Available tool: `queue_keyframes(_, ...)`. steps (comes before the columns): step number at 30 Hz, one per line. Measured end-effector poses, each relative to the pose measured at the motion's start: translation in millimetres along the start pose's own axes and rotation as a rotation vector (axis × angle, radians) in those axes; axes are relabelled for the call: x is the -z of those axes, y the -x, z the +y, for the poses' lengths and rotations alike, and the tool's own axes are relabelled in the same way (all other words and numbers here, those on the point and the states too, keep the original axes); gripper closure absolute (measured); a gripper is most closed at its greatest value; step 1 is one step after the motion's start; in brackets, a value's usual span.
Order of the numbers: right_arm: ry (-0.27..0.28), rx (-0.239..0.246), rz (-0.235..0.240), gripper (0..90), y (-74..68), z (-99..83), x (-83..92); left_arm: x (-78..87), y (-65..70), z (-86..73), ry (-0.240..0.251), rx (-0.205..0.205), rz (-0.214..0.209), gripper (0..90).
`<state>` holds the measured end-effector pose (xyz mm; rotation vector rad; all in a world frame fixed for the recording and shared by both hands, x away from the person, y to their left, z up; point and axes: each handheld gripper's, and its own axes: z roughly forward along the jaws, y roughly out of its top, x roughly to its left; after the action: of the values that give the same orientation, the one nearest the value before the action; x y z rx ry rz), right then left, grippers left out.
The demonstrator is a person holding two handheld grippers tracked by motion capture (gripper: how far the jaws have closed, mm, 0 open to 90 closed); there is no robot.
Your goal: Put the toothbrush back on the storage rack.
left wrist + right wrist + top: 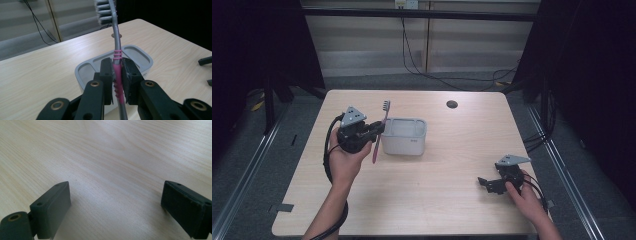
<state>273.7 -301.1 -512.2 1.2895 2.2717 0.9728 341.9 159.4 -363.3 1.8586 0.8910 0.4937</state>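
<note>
I see my left gripper [117, 80] clamping one toothbrush [117, 60] upright, bristles topmost, left of centre beside one holder [404, 142]; right gripper [486, 183] gapes wide.

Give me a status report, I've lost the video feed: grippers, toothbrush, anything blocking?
Left gripper shut on toothbrush, upright, bristles up. Grey holder right beside it. Right gripper open, idle over bare table. Nothing in the way.

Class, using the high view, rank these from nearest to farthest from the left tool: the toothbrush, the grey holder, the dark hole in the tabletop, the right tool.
1. Toothbrush: clamped upright in the left tool.
2. Grey holder: just beside it, toward the table's middle.
3. Dark hole: toward the far edge.
4. Right tool: near corner on the right, resting open on the table.
</note>
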Motion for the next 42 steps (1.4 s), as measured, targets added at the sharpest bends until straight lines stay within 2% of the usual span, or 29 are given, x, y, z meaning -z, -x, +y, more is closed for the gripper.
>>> queue_keyframes(10,0.000,-0.001,0.000,8.4,0.0,0.0,0.0,-4.0,-3.5,10.4,0.022,0.011,0.009,79.9)
queue_keyframes(14,0.000,0.000,0.000,8.4,0.1,0.0,0.0,-7.1,-3.8,15.8,0.020,0.000,0.015,79.9)
queue_keyframes(20,0.000,0.000,0.000,8.4,0.0,0.0,0.0,-13.0,-6.1,21.9,0.033,0.031,0.002,79.8)
queue_keyframes(31,0.000,0.001,0.001,8.4,0.1,0.0,0.0,-18.8,-8.2,32.7,0.049,0.059,-0.012,79.8)
queue_keyframes(42,-0.003,0.001,0.003,8.4,-0.1,0.1,0.0,-22.7,-13.8,39.1,0.064,0.065,0.016,79.7)
